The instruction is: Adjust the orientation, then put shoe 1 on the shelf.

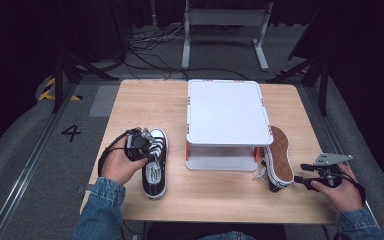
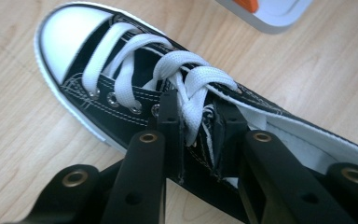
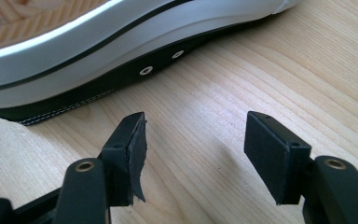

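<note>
A black high-top sneaker with white laces stands upright on the wooden table, left of centre. My left gripper comes down on it from the left. In the left gripper view the gripper pinches the white lace over the tongue, behind the white toe cap. The second sneaker lies on its side at the right, tan sole showing. My right gripper rests just right of it. Its jaws stand open over bare wood, a short way from the sneaker's side.
A white lidded box with orange clips stands in the middle of the table, between the two sneakers. Its corner lies beyond the left sneaker. A metal frame and cables are on the floor behind the table.
</note>
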Demonstrator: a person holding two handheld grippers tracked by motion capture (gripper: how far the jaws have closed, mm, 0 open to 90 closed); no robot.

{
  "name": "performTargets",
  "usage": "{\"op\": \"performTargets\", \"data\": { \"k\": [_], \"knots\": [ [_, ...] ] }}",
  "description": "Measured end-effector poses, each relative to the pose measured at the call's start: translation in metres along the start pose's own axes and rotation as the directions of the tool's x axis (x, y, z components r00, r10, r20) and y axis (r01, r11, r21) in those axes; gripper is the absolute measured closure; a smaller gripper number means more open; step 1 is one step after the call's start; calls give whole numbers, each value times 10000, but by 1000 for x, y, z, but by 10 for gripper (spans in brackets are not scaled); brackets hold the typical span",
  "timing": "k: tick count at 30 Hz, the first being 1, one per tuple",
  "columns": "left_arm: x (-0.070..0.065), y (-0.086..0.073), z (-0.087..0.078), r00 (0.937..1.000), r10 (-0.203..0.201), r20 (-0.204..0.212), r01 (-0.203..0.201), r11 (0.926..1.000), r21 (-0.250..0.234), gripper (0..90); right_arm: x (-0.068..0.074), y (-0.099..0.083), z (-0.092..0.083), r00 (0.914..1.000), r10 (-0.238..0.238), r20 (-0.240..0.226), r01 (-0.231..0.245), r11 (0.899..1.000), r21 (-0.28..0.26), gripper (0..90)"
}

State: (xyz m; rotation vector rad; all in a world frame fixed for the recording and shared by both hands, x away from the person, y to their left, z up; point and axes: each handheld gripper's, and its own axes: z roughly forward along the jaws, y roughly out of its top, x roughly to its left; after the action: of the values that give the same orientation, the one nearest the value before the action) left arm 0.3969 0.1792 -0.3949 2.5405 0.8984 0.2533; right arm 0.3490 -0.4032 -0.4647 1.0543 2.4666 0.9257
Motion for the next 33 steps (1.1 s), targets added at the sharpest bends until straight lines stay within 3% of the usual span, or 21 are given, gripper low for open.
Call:
{"op": "performTargets", "data": {
  "k": [7, 11, 19, 22, 23, 28, 31, 33],
  "knots": [
    [4, 3, -9, 9974, -494, -531, 465, 9974, -560, 786, -1, 0, 0, 10000, -4, 27, 4, 10000, -37, 402],
    [7, 4, -17, 9968, -728, -331, 697, 9938, -867, 788, -1, 0, -2, 10000, 42, 40, -41, 10000, -62, 401],
    [8, 8, -38, 9954, -856, -437, 789, 9874, -1370, 787, 0, -1, -4, 10000, 61, 78, -60, 9999, -108, 402],
    [11, 9, -50, 9934, -1082, -374, 996, 9781, -1828, 788, -1, -3, -5, 9999, 123, 117, -122, 9999, -108, 401],
    [11, 9, -50, 9934, -1082, -374, 996, 9781, -1828, 788, -1, -3, -5, 9999, 123, 117, -122, 9999, -108, 401],
    [17, 15, -69, 9913, -1310, 147, 1305, 9594, -2501, 788, -1, -3, -7, 9997, 151, 171, -149, 9998, -142, 401],
    [17, 19, -76, 9907, -1357, 88, 1329, 9529, -2726, 788, 0, -4, -6, 9997, 192, 124, -191, 9998, -95, 401],
    [18, 21, -80, 9881, -1535, 106, 1498, 9441, -2937, 788, -1, -5, -7, 9997, 195, 153, -194, 9998, -109, 401]
  ]
}}
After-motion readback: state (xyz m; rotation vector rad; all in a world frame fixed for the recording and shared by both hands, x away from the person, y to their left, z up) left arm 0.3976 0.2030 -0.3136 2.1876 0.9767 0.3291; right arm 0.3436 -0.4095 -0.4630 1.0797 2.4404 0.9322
